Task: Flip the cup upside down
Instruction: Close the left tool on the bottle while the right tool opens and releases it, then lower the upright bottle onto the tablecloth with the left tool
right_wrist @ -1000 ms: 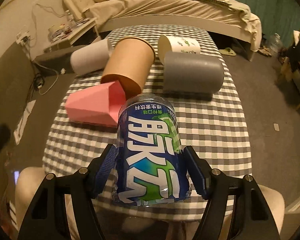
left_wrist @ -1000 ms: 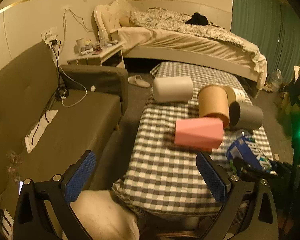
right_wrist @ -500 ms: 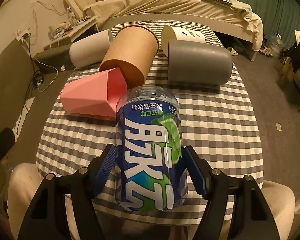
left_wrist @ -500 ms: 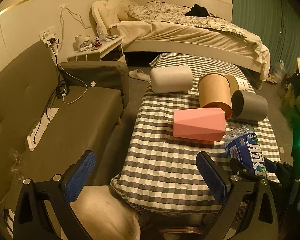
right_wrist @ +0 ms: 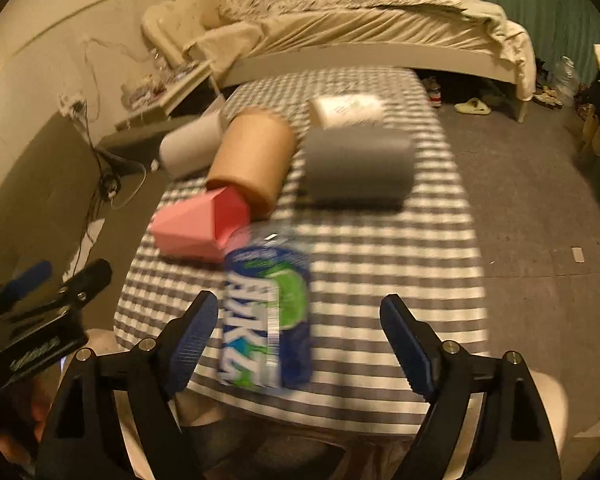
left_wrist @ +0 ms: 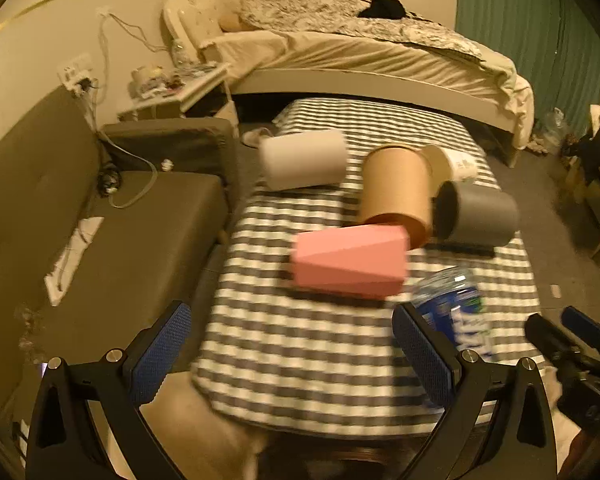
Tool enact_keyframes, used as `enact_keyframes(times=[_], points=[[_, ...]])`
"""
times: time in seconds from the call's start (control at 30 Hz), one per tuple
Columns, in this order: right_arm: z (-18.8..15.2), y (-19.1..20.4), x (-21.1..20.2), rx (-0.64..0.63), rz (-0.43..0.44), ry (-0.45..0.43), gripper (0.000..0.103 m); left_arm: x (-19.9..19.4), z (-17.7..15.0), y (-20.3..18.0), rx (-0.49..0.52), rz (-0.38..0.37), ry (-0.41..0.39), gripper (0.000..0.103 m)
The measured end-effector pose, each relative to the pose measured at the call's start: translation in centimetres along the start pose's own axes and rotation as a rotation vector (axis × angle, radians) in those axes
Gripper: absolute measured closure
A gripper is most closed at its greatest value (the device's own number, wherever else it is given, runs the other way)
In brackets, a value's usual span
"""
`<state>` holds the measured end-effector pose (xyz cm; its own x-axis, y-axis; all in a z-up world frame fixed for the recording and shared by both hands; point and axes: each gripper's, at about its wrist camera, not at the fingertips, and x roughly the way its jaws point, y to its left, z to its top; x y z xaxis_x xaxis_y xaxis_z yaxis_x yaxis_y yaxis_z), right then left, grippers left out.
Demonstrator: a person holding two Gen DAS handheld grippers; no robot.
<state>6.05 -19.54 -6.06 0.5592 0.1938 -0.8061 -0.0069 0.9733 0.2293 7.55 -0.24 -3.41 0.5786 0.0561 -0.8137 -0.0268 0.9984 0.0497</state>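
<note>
Cup (right_wrist: 266, 316) blue-labelled (writing blurred) between spread right claw (right_wrist: 300, 336); left claw (left_wrist: 292, 354) spread.

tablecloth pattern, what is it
Grey and white check, a gingham tablecloth; clearest in the right wrist view.

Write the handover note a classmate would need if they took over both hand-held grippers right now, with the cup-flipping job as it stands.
Left hand-held gripper: open, empty, hovering at the table's near edge.
Right hand-held gripper: open; the blue-label cup stands between its fingers, ungripped.
Pink cup, brown cup, grey cup, white cup and a printed paper cup all lie on their sides on the checked tablecloth.
Done: blue-label cup set down on the cloth.
Left: whichever cups still need flipping.
</note>
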Motion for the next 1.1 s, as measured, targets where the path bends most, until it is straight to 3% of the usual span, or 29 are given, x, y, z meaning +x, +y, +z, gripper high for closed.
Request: enact_keyframes(times=[0.17, 0.3, 0.57, 0.6, 0.7, 0.87, 1.1], points=[[0.3, -5.3, -2.5, 0.059, -0.107, -0.069, 0.017, 1.9, 1.4, -4.6, 0.038, -0.1, 0.096, 0.0], [0.1, -8.3, -2.6, 0.123, -0.122, -0.058, 0.017, 3.8, 2.1, -8.0, 0.055, -0.185, 0.179, 0.0], [-0.5, -10.8, -2.2, 0.174, -0.108, -0.034, 0.017, 6.8, 2.3, -10.7, 0.088, -0.201, 0.287, 0.002], [-0.5, -10.8, -2.2, 0.175, -0.106, -0.034, 0.017, 7.0, 2.3, -10.8, 0.098, -0.204, 0.296, 0.005], [-0.5, -10.9, -2.0, 0.171, -0.101, -0.033, 0.017, 7.6, 2.1, -10.5, 0.094, -0.212, 0.345, 0.029], [-0.3, -10.3, -2.0, 0.156, -0.091, -0.038, 0.018, 6.4, 2.4, -9.8, 0.092, -0.228, 0.314, 0.029], [-0.5, -9.4, -2.7, 0.139, -0.104, -0.055, 0.018, 1.9, 3.3, -9.4, 0.129, -0.239, 0.159, 0.029]])
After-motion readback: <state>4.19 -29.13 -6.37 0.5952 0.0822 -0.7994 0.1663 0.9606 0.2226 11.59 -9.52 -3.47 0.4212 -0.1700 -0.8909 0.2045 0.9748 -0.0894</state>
